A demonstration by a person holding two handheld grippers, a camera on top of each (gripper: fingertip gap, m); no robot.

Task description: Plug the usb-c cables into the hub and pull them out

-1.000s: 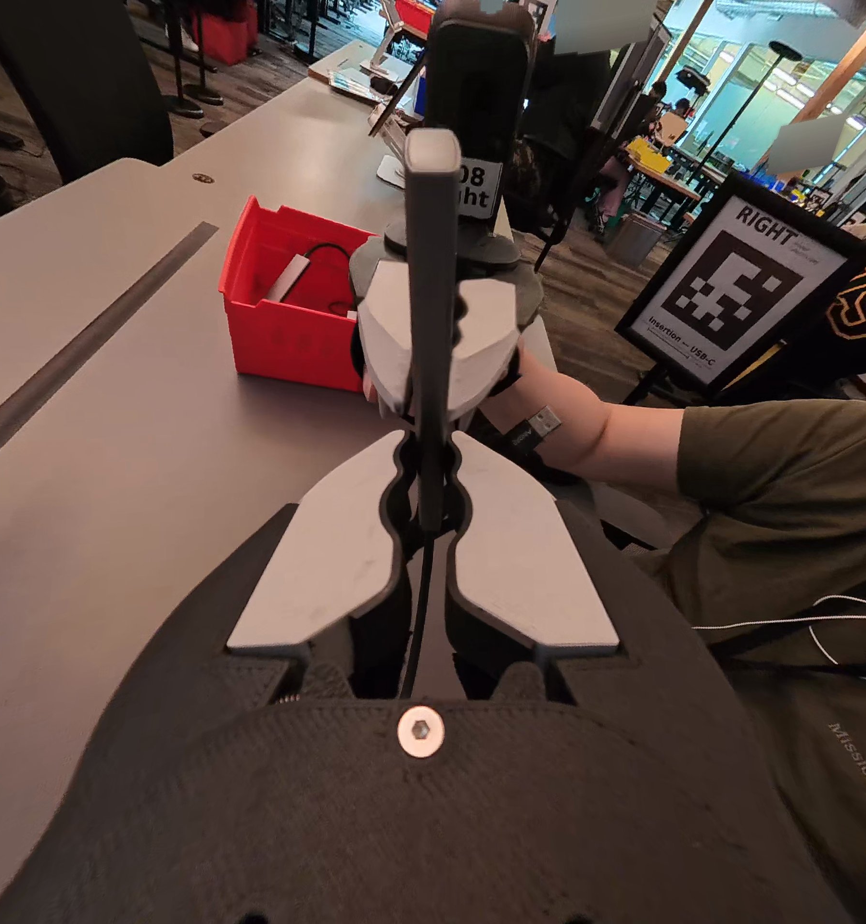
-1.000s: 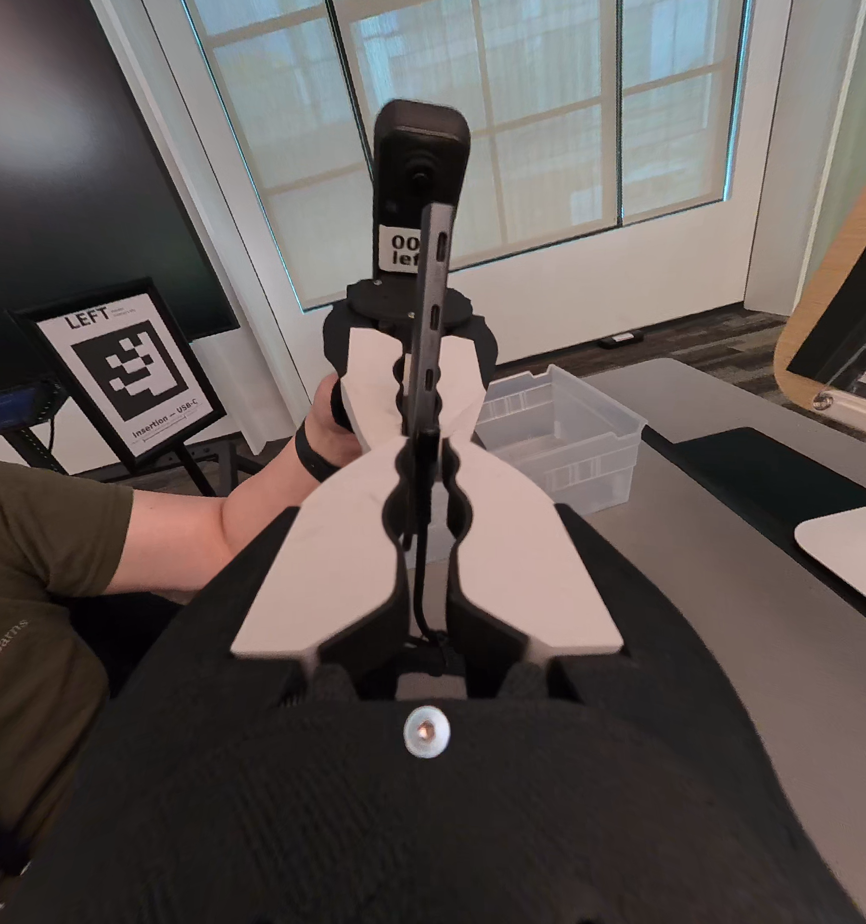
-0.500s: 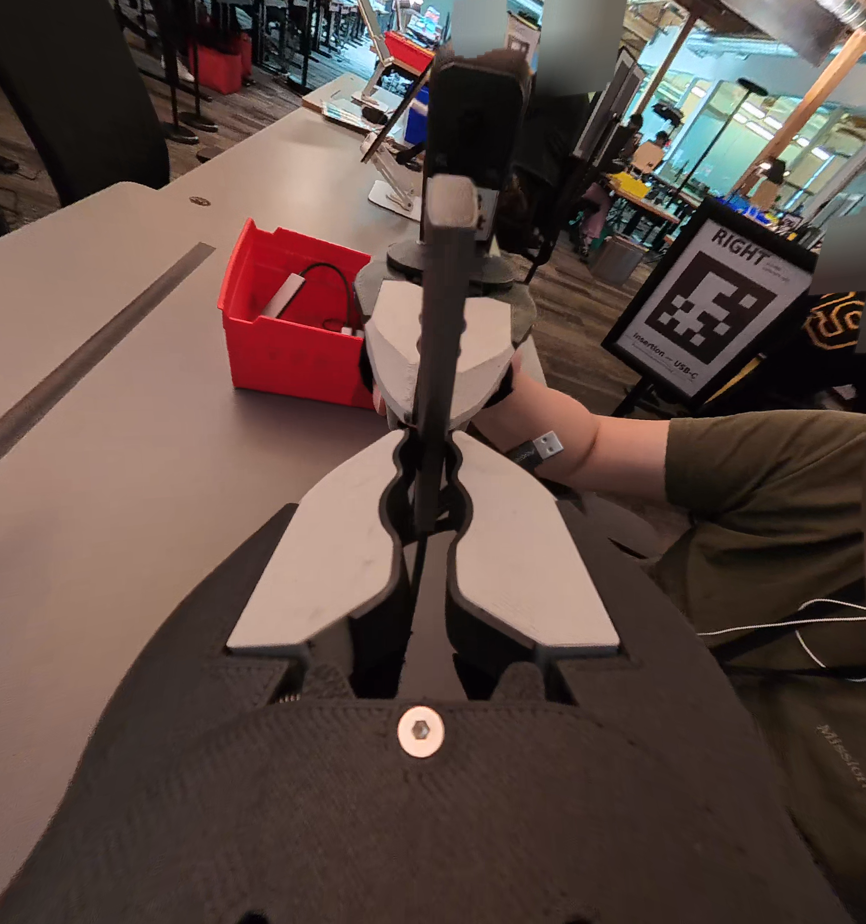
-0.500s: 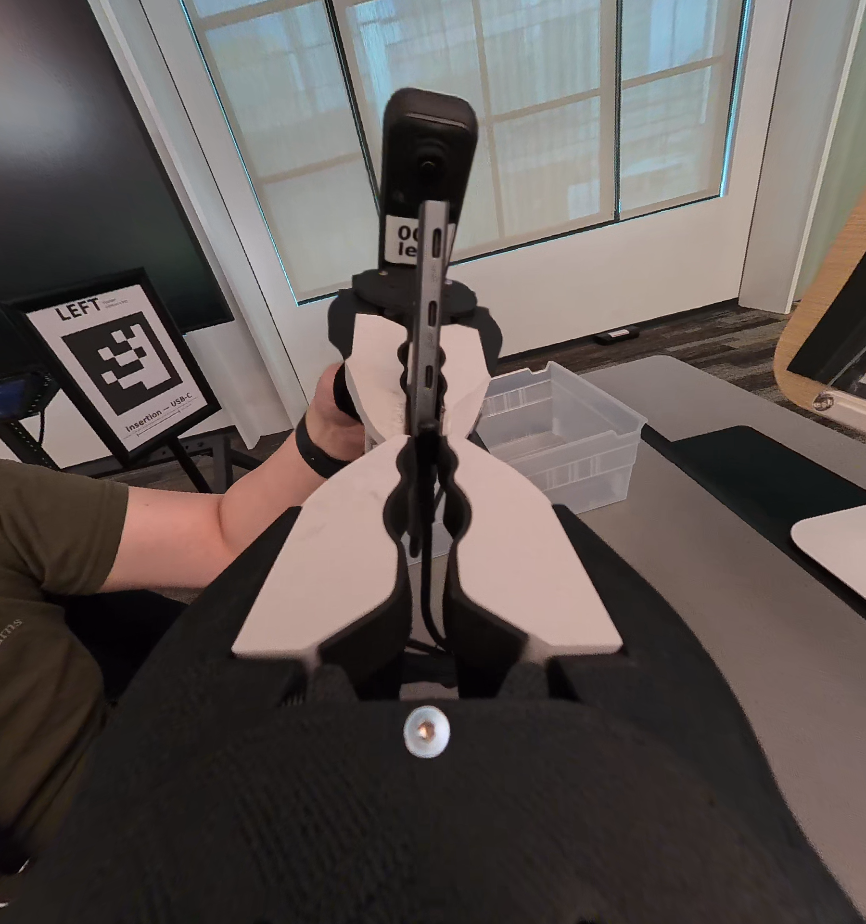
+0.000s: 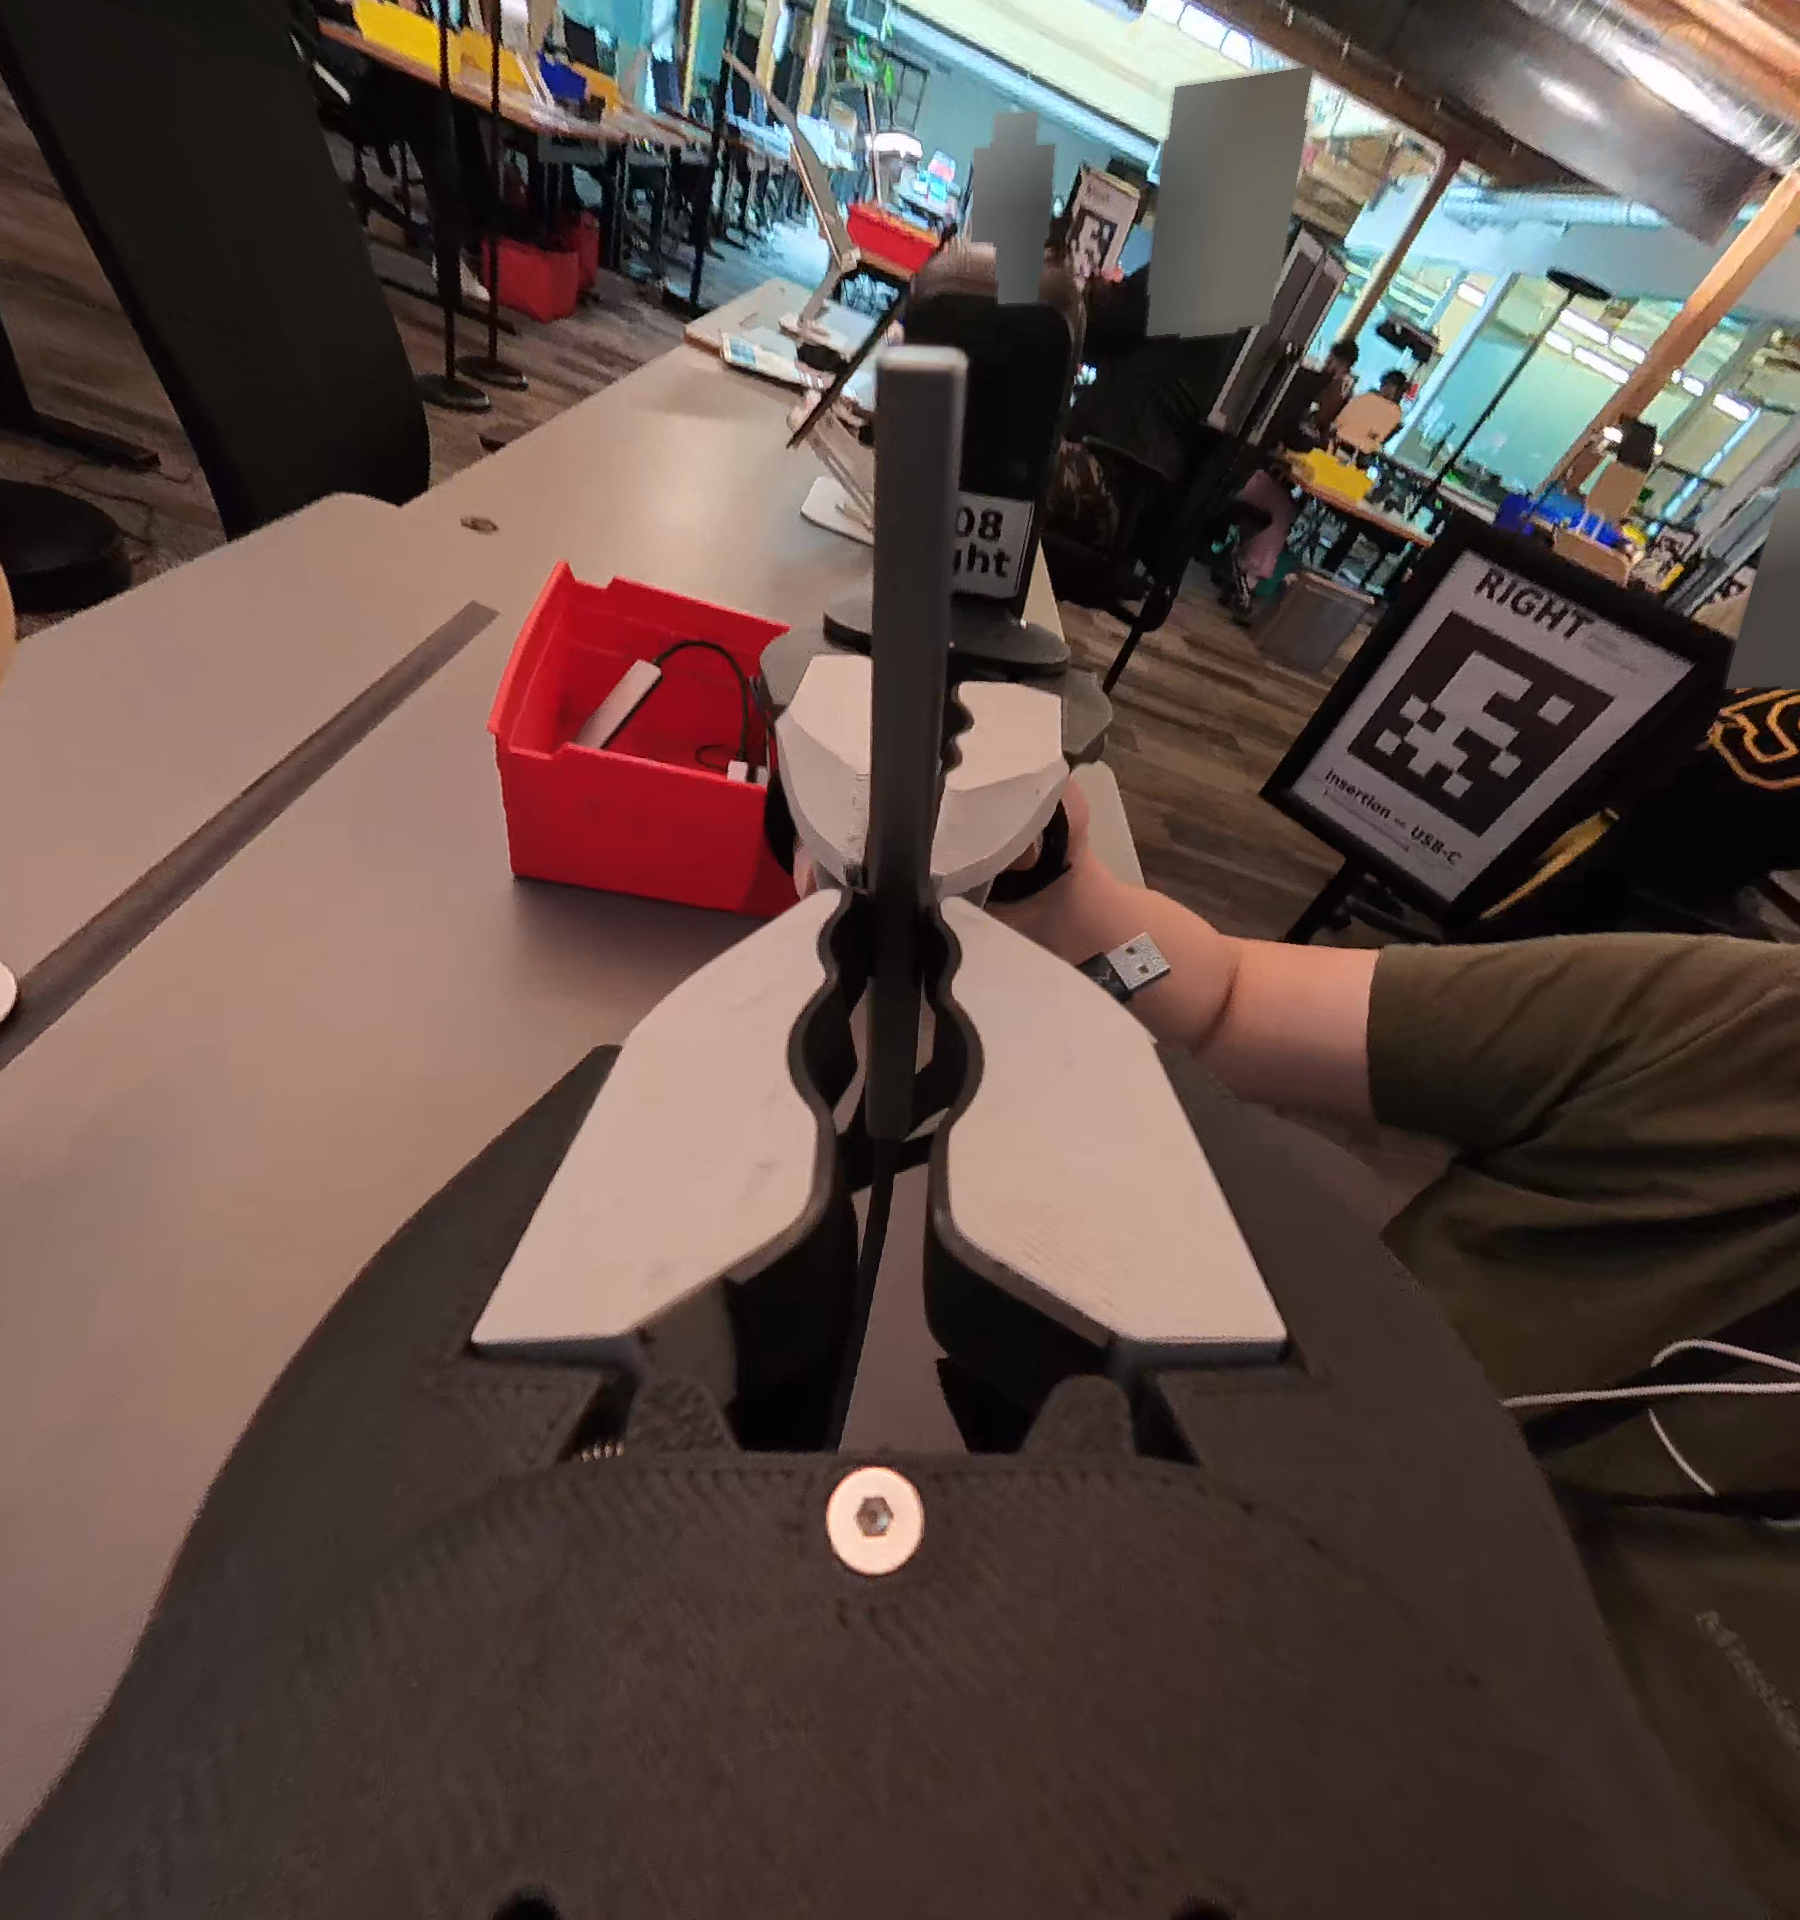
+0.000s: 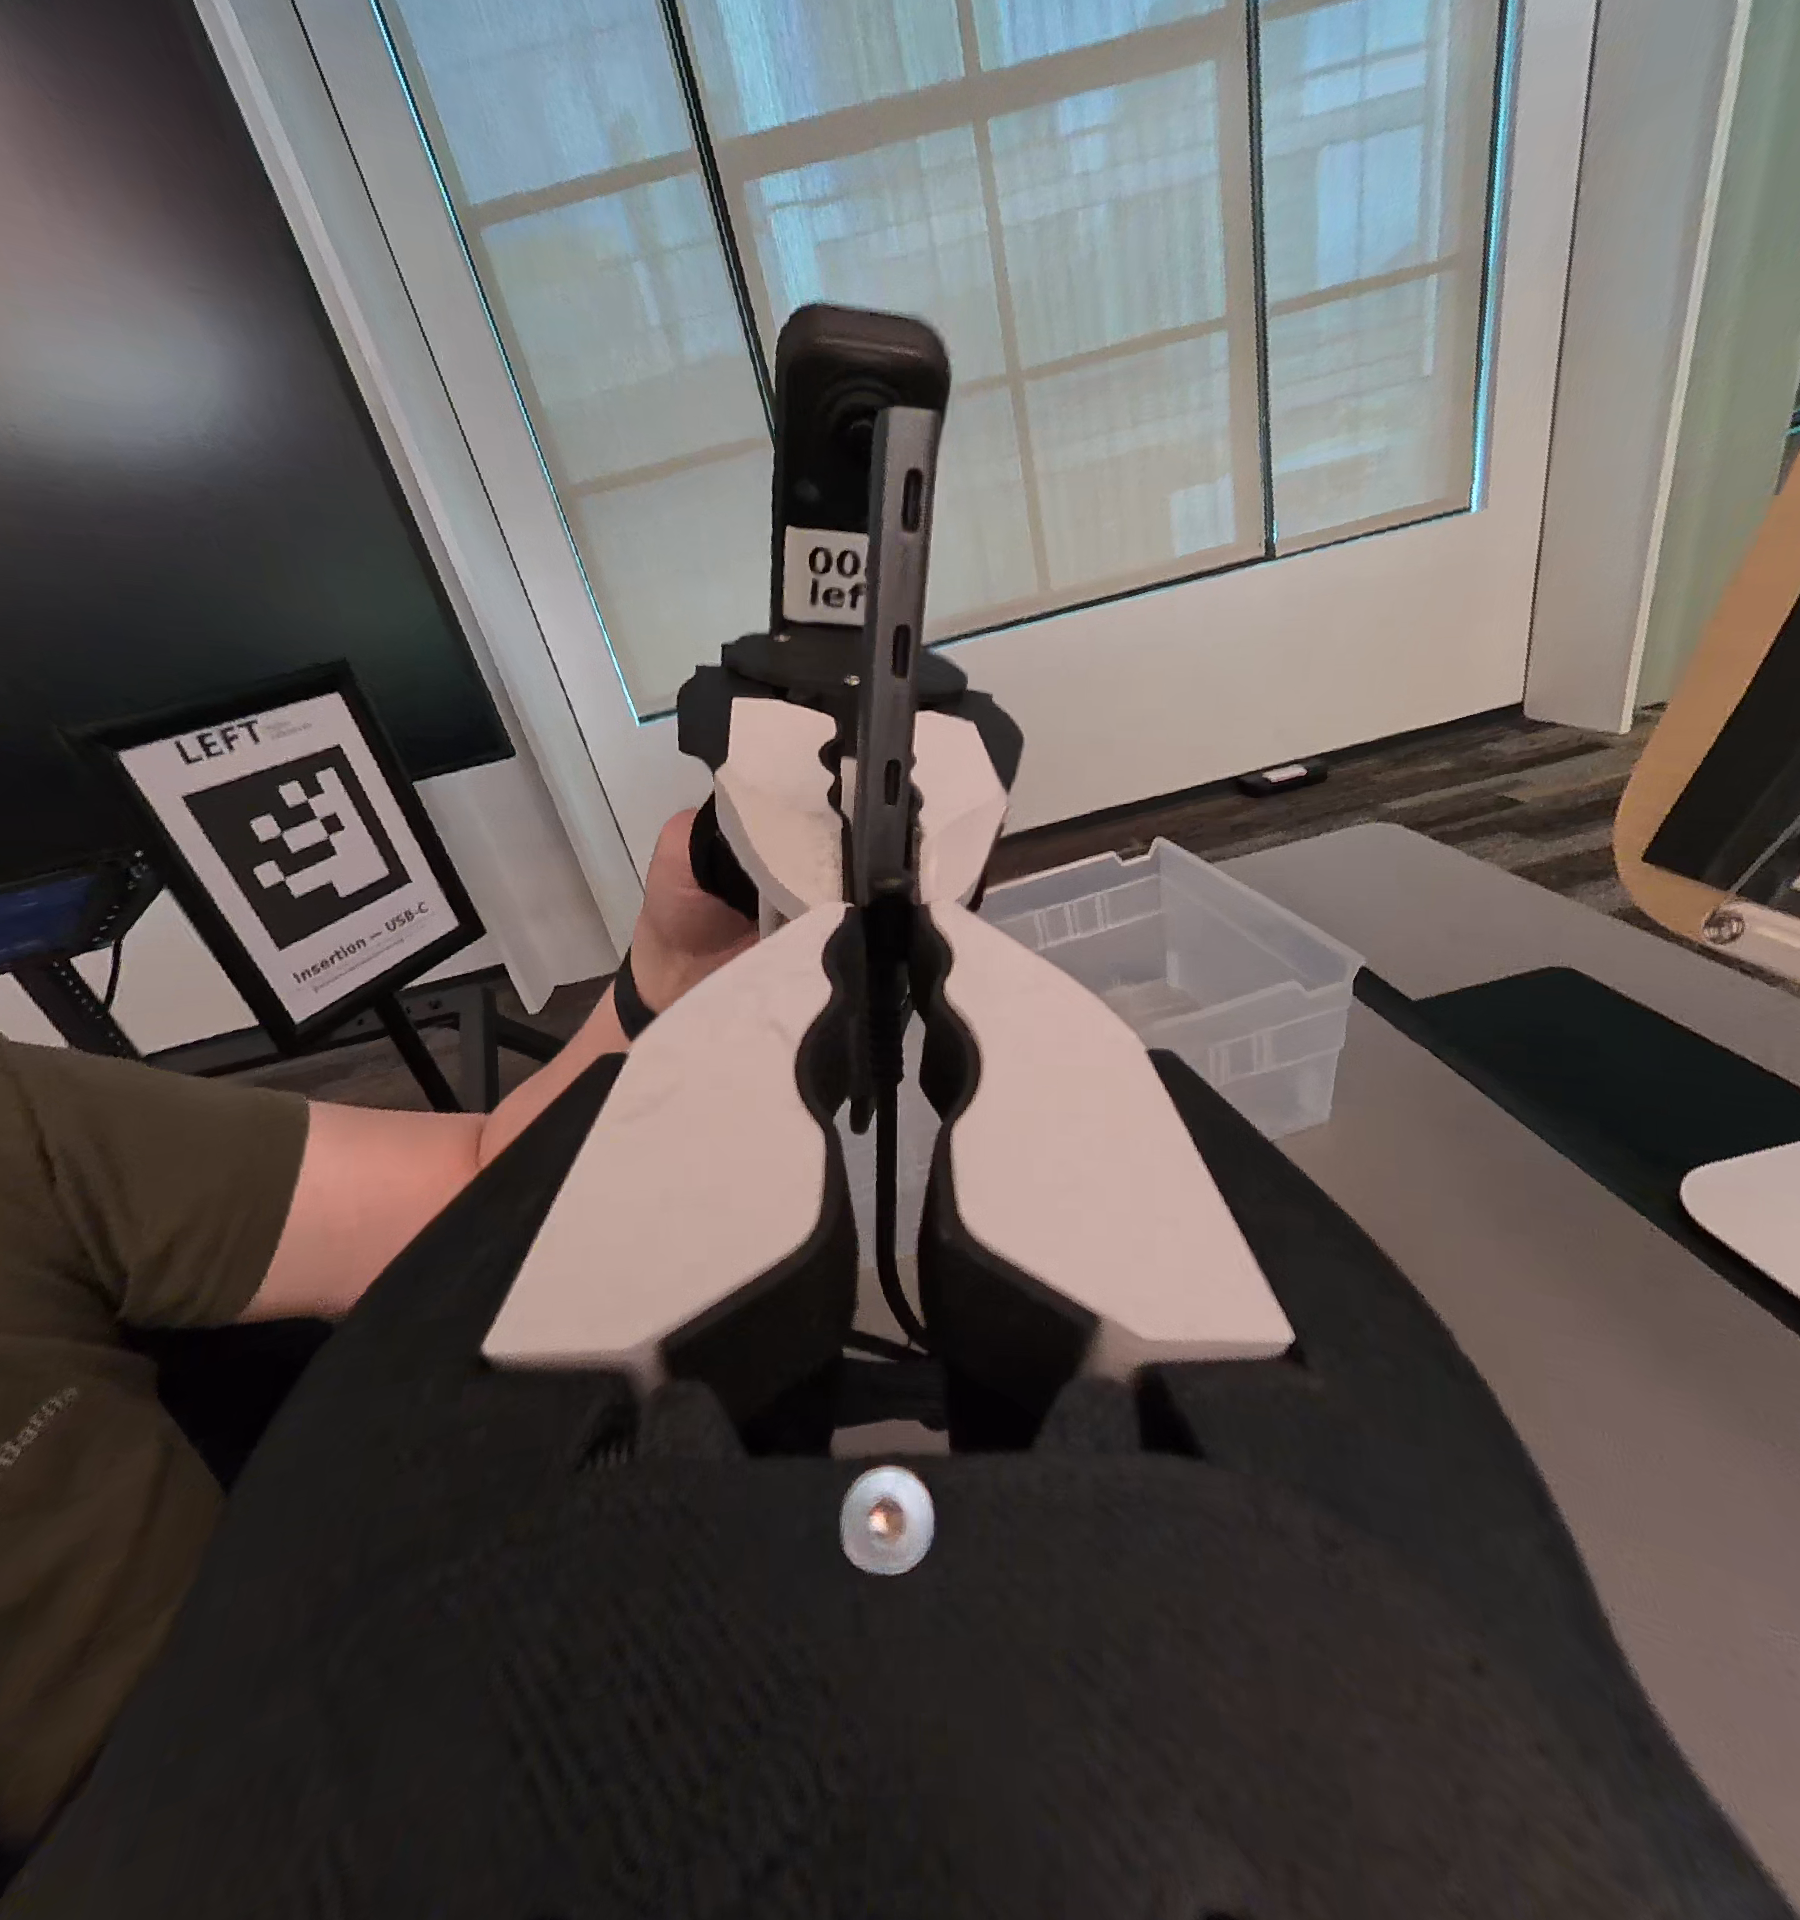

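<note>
The slim grey USB-C hub (image 6: 894,665) stands upright in mid-air above the counter (image 5: 252,935), pinched at its lower end by the left hand-held gripper (image 5: 891,1023), whose fingers are closed tight on it. In the right wrist view three ports show empty along the hub's narrow edge. At the hub's bottom edge the black plug of a USB-C cable (image 6: 880,1039) is gripped between the closed fingers of the right hand-held gripper (image 6: 880,1003), its cord trailing back between them. The plug's tip meets the hub right at the two grippers' meeting point, so whether it is seated in a port or just free of one cannot be told from here. My judgement: one insert-or-extract cycle is in hand, with further ports unused. Behind, a red bin (image 5: 631,769) on the counter holds another hub with a cable, and a clear plastic bin (image 6: 1176,987) sits at the counter's other end.
</note>
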